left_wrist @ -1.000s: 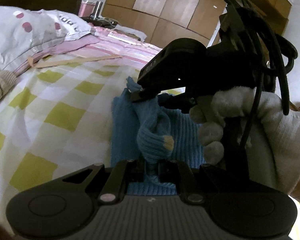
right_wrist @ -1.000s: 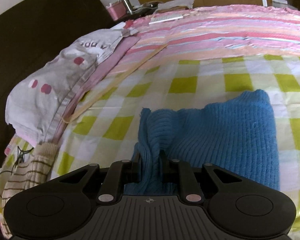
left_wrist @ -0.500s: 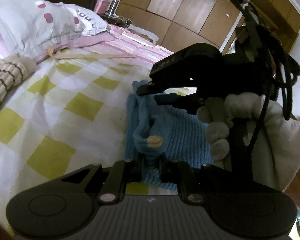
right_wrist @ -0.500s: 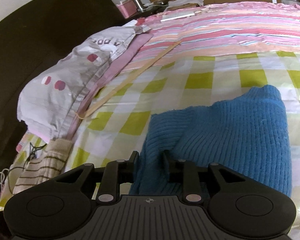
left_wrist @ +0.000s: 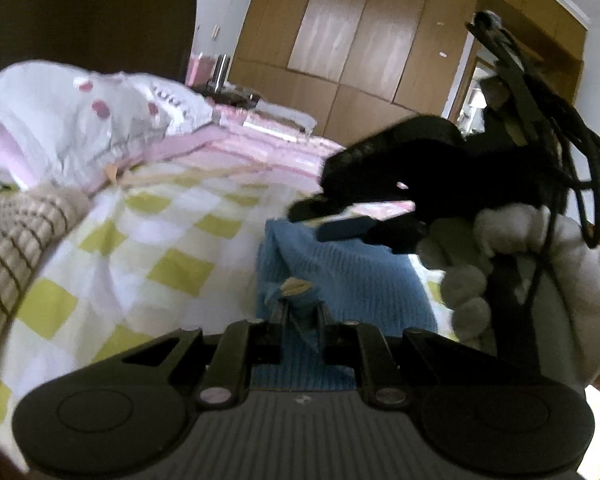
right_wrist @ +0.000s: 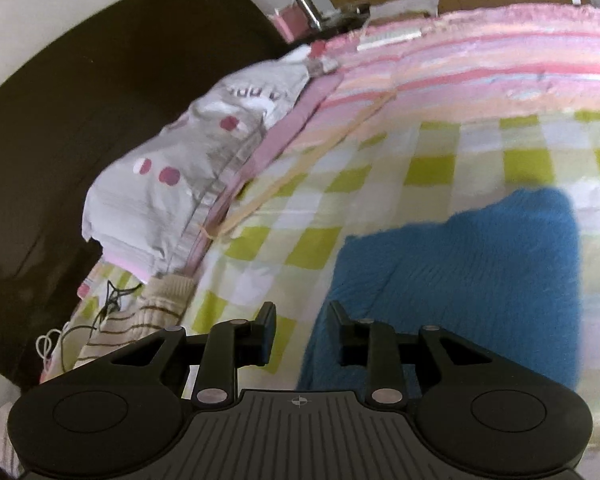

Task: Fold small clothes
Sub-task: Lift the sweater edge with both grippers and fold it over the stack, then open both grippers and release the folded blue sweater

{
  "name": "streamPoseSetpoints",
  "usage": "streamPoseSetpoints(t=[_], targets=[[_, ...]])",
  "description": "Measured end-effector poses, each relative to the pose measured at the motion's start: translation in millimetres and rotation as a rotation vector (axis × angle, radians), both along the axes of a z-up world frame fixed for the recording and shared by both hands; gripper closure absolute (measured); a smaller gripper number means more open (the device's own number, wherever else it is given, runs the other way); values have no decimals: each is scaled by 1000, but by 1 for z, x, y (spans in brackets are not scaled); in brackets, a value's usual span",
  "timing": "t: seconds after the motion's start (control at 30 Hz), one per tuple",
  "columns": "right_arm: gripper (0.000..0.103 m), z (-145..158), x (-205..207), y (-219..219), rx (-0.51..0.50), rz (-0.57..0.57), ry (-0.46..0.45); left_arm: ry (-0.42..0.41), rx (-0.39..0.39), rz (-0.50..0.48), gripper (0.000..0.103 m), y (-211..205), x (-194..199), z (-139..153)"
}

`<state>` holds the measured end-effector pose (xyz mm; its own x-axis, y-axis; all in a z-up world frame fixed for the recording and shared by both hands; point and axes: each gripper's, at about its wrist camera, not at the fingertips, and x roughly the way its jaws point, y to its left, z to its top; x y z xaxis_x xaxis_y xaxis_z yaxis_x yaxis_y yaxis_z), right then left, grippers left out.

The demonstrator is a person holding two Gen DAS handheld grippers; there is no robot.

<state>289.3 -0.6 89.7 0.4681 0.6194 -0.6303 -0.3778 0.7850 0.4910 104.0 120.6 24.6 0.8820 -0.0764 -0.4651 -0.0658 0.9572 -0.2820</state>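
A bed with a yellow checked sheet [right_wrist: 432, 168] holds the blue knit top [right_wrist: 480, 264]. The left gripper [left_wrist: 300, 312] pinches its edge. The right gripper [right_wrist: 302, 320] has just been opening and holds nothing. If the pinch slips, the fold could flop apart.

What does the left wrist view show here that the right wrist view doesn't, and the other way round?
Left wrist only: the left gripper shut on a fold of the blue knit garment, the wooden wardrobe, and the gloved hand carrying the right gripper. Right wrist only: the right gripper open, nothing between its fingers, and the dark headboard. Both: garment, checked sheet, spotted pillow.
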Motion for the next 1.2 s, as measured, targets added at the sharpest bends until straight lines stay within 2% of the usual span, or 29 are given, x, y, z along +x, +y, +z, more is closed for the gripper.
streamPoseSetpoints(t=[0.1, 0.17, 0.3, 0.4, 0.5, 0.67, 0.9, 1.03, 1.2], targets=[[74, 8, -4, -18, -12, -26, -31, -30, 21, -8, 83, -5, -1, 7], [74, 12, -8, -30, -54, -50, -62, -48, 27, -1, 83, -6, 1, 13], [74, 12, -14, -48, -105, -77, -93, -43, 12, -12, 80, -7, 11, 18], [74, 6, -16, -58, -128, -101, -89, -36, 60, -50, 80, -21, 29, 12], [74, 4, -20, -67, -182, -132, -120, -3, 63, -86, 80, -30, 53, 1], [74, 0, -21, -81, -240, -167, -148, 69, 84, -47, 80, -28, 85, -23], [74, -17, -21, -81, -298, -173, -137, 100, 101, -13, 84, -15, 88, -37], [74, -20, -27, -70, -351, -156, -177, 100, 107, -5, 85, -12, 86, -41], [73, -24, -36, -57, -427, -136, -219, 98, 36, 0, 86, 0, 81, -41]])
